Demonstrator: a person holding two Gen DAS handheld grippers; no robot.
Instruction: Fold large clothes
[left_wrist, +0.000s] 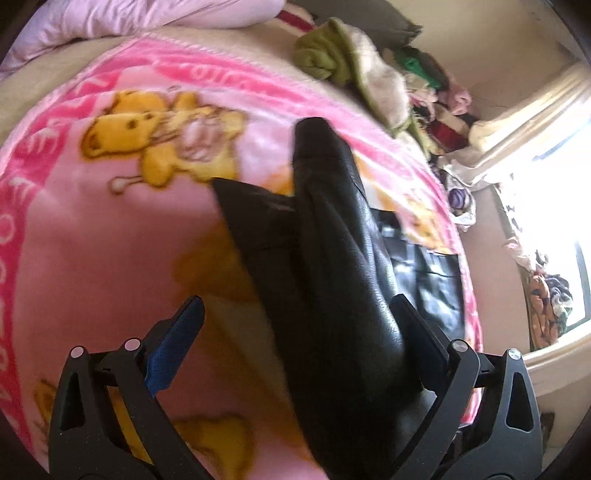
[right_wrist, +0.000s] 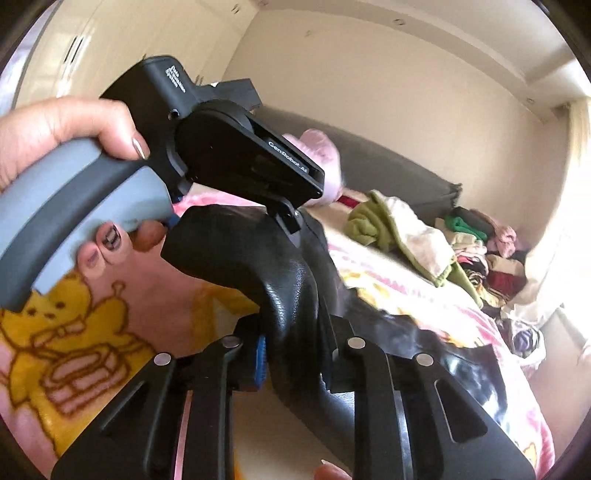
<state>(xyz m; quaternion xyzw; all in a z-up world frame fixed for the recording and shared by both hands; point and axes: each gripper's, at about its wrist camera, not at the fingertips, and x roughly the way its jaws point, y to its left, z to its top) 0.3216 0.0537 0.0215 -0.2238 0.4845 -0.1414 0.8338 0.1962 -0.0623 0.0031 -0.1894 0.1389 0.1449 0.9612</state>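
A black leather garment lies on a pink blanket printed with yellow bears, one fold lifted off it. In the left wrist view my left gripper stands wide open, and the garment runs between its fingers and rests against the right one. From the right wrist view, a hand holds the left gripper, whose tip sits at the top of the raised fold. My right gripper is shut on the black garment, its blue pad pressed to the leather.
A green and cream garment lies crumpled on the bed's far side, with a pile of mixed clothes behind it by the wall. A grey headboard runs along the back. A bright window is on the right.
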